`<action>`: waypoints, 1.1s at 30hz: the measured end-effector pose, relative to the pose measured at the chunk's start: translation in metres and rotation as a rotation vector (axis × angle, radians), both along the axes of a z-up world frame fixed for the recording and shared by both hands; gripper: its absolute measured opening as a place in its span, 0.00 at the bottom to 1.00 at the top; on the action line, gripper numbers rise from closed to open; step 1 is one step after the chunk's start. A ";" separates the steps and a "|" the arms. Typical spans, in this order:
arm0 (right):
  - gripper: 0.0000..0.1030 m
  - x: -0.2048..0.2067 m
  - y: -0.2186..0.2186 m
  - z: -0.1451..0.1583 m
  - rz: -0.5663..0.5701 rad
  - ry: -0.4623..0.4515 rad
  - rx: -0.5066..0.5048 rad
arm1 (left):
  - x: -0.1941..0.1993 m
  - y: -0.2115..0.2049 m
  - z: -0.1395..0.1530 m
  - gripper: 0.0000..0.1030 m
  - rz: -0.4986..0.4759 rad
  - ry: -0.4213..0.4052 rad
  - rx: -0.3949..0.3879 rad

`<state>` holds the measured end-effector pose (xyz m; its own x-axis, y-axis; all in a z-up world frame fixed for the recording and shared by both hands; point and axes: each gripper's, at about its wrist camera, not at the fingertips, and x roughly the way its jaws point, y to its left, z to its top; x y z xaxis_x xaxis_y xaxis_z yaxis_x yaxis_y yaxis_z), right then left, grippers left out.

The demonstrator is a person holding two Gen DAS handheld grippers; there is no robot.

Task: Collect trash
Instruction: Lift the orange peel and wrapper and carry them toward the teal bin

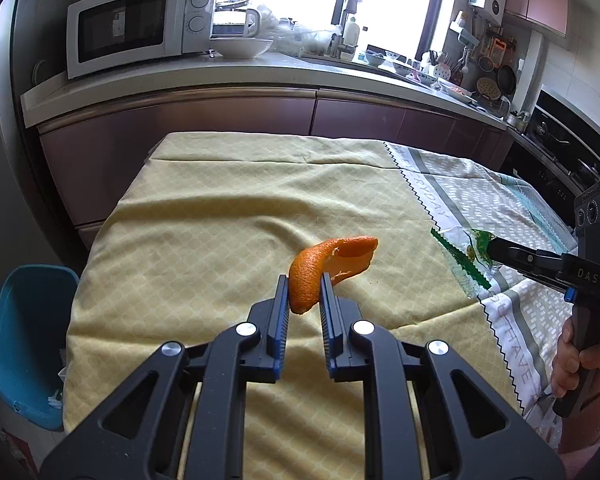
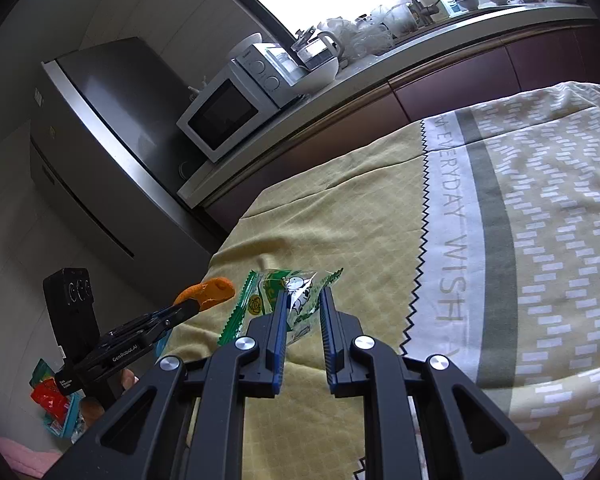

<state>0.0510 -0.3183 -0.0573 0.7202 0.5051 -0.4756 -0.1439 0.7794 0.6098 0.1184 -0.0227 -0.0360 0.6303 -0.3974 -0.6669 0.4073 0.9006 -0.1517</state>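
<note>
While the left gripper point(image 1: 305, 294) clamps a curled, pebbly orange peel point(image 1: 328, 266) above the yellow tablecloth point(image 1: 204, 216), the blue bin point(image 1: 28, 340) lies down to its left, nearer this hand; the right gripper point(image 2: 303, 304) pinches a crinkly green-edged clear wrapper point(image 2: 284, 294).

Curled orange peel point(image 1: 320, 268), rind outward, pinched upright above yellow cloth, crumpled clear wrapper point(image 2: 288, 296) with green zigzag edges, lifted at its 3 o'clock, apart
</note>
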 end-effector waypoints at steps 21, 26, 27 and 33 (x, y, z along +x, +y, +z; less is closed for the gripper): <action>0.14 0.023 0.067 0.005 0.153 -0.002 -0.008 | -0.025 0.063 0.001 0.15 0.128 -0.013 -0.011; 0.14 0.027 0.076 0.006 0.171 -0.003 -0.004 | -0.026 0.072 0.004 0.15 0.152 -0.023 -0.012; 0.14 0.028 0.078 0.006 0.175 -0.004 -0.004 | -0.027 0.074 0.005 0.15 0.157 -0.025 -0.010; 0.14 0.032 0.087 0.008 0.196 -0.009 -0.005 | -0.028 0.082 0.005 0.15 0.174 -0.026 -0.012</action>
<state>0.0833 -0.2312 -0.0496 0.6125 0.6341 -0.4720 -0.2990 0.7386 0.6042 0.0900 0.0590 -0.0310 0.7075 -0.2882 -0.6453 0.2490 0.9562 -0.1541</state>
